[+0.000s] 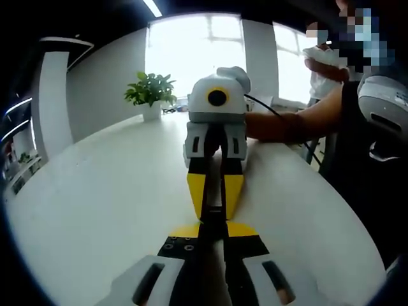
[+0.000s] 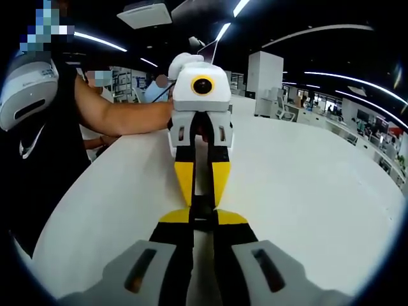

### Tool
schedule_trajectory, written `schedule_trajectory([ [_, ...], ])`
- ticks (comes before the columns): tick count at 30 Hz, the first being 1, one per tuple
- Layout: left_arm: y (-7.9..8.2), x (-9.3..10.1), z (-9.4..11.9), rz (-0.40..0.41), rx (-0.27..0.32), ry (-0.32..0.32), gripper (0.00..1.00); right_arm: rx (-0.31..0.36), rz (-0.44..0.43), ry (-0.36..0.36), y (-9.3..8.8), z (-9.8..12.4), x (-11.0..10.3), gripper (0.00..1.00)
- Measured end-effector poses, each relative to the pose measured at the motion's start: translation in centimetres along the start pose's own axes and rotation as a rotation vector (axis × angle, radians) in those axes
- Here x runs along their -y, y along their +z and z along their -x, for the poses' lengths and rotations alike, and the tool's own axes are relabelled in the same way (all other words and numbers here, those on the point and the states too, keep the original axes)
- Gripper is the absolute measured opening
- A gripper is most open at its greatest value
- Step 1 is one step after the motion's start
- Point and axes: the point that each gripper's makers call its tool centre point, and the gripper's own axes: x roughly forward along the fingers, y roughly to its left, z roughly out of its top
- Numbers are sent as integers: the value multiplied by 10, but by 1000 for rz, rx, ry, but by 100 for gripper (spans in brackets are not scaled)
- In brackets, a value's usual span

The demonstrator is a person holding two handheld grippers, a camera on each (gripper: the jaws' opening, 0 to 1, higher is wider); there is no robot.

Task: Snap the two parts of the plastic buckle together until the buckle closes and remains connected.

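A: Where's the small dark plastic buckle (image 1: 215, 209)?

B: Over the white bench (image 1: 95, 191), bridging the 2 tools nose to nose. The left tool (image 1: 213, 233) pinches one end, the right tool (image 2: 203, 224) the other.

A: Handling?

B: I'd judge it light, stiff and slick; grip the flat bodies, not the prongs.

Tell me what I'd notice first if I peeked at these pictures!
Two hand-held grippers meet tip to tip over the white table. In the left gripper view, the right hand-held gripper points back with yellow jaws and a yellow-ringed lens, and the black buckle sits pinched between the tips. In the right gripper view, the left hand-held gripper does the same. A green potted plant stands behind by the bright window.
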Motion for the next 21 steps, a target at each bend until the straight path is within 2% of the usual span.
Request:
schedule_trajectory([
  [21, 0, 1, -4, -6, 6, -2, 9, 2, -5, 3, 0, 1, 0, 9],
])
